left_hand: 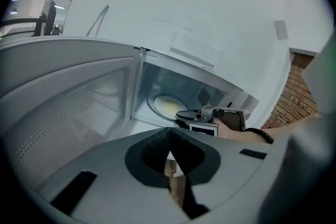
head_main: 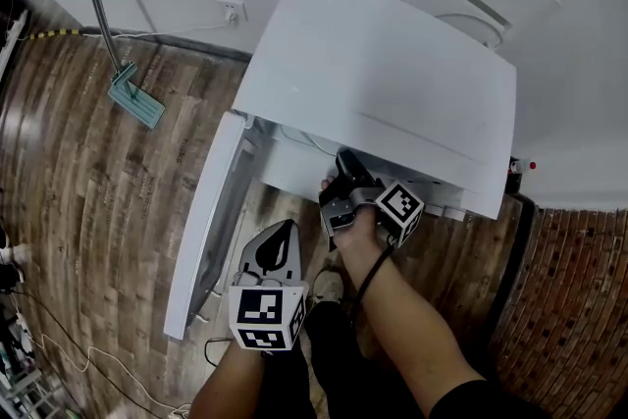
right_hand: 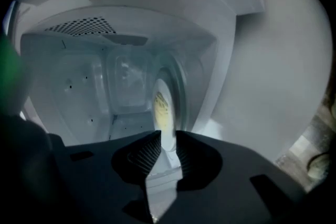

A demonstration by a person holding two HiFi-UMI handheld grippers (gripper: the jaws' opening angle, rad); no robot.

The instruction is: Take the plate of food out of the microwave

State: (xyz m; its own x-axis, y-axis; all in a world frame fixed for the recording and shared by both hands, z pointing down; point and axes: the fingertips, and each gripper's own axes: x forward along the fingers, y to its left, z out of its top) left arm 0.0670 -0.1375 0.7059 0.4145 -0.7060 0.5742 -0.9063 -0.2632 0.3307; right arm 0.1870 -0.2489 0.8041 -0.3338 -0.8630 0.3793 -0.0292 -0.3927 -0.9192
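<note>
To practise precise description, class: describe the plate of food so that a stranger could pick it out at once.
Find the white microwave with its door swung open. Inside its cavity lies the plate. It is the only dish in there, round and white with yellow food on it, and its near rim sits between the jaws of the right gripper.

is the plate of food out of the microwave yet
No, the plate of food sits inside the microwave cavity, its rim between the jaws of the right hand-held gripper.
</note>
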